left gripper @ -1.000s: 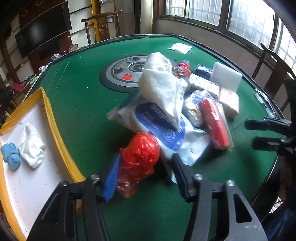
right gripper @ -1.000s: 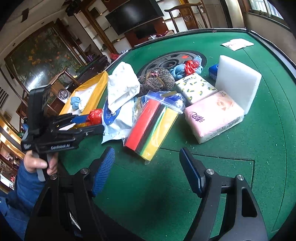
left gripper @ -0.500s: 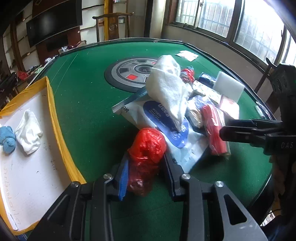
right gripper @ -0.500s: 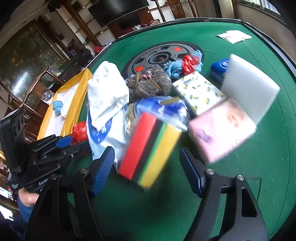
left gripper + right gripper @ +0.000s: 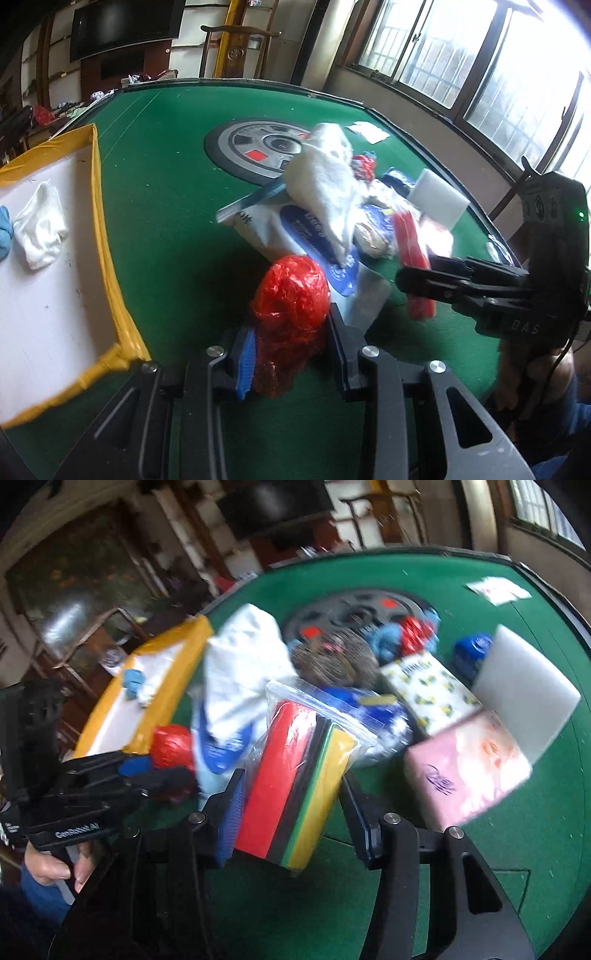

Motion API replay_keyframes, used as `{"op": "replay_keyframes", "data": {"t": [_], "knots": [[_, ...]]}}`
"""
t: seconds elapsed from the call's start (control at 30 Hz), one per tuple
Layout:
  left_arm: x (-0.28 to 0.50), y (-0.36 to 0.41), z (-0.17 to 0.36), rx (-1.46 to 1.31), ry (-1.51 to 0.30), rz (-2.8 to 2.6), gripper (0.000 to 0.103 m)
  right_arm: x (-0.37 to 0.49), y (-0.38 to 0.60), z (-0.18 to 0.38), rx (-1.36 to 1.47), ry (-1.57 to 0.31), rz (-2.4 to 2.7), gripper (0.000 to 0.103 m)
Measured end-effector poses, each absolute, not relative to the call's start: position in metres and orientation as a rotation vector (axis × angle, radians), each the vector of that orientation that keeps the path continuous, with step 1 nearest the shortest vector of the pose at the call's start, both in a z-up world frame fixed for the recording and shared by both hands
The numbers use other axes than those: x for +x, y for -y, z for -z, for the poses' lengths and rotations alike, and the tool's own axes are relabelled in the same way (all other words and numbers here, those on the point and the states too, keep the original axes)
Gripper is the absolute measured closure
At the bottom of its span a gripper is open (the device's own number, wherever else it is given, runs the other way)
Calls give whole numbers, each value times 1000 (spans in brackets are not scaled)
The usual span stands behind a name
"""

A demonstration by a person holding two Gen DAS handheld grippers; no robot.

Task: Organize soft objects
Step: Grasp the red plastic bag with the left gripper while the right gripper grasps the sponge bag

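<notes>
the left tongs point steeply down, their fingers pressed tight on a crumpled red plastic bag. the right tongs also tilt down, jaws closing around a clear pack of coloured sponges lying between them. a hand grips the left handle.

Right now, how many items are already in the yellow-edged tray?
2: a white cloth on the tray floor, and a blue cloth touching it at the frame's left edge. More may lie out of view.
</notes>
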State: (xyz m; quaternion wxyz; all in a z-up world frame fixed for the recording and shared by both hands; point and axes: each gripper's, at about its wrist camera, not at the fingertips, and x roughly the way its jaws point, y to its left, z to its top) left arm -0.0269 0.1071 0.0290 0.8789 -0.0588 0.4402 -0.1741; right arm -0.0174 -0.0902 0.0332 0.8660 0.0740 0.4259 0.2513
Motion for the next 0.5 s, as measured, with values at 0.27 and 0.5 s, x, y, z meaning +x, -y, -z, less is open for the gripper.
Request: {"op": "replay_keyframes", "data": {"t": [0.27,0.5], "knots": [[-31,-94,-43,-131,-884,369,69,-29,95,-41,213,-776,-673,53],[-33,-84,-58,-107,-838,386,69,-32,98,-38,213,-769,-678,53]]}}
